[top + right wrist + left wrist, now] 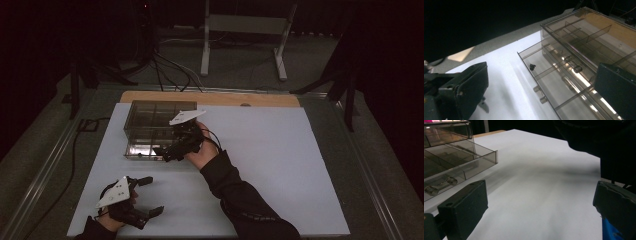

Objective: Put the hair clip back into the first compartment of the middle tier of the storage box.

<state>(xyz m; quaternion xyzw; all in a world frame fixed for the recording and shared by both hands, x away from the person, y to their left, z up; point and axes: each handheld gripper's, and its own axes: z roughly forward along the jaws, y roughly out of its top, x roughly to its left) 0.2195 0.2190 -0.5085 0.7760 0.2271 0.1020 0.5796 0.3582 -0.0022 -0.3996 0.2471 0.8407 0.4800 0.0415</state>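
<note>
In the high view, the left gripper (148, 196) sits at the lower left of the frame on the white table mat (280, 165), its jaws spread wide with nothing between them. Up and to the right of it, left of centre in the frame, stands the clear plastic drawer box (150, 120), with its bottom drawer (142, 149) pulled out toward the person. The right gripper (167, 154) hovers at the right end of that open drawer, tips pointing left over its front edge, jaws spread apart and empty.

In the left gripper view, the drawer box (446, 147) fills the upper left, the pulled-out drawer (461, 167) just beyond the left jaw, apart from it; the white mat (544, 195) lies bare between the two jaws.

In the right gripper view, the open drawer (554, 82) runs from centre to lower right between the jaws, which touch nothing. A small black object (532, 66), too small to identify, lies in the drawer's end compartment, left of centre in the frame, well ahead of the jaws. The box (589, 37) rises at the upper right.
</note>
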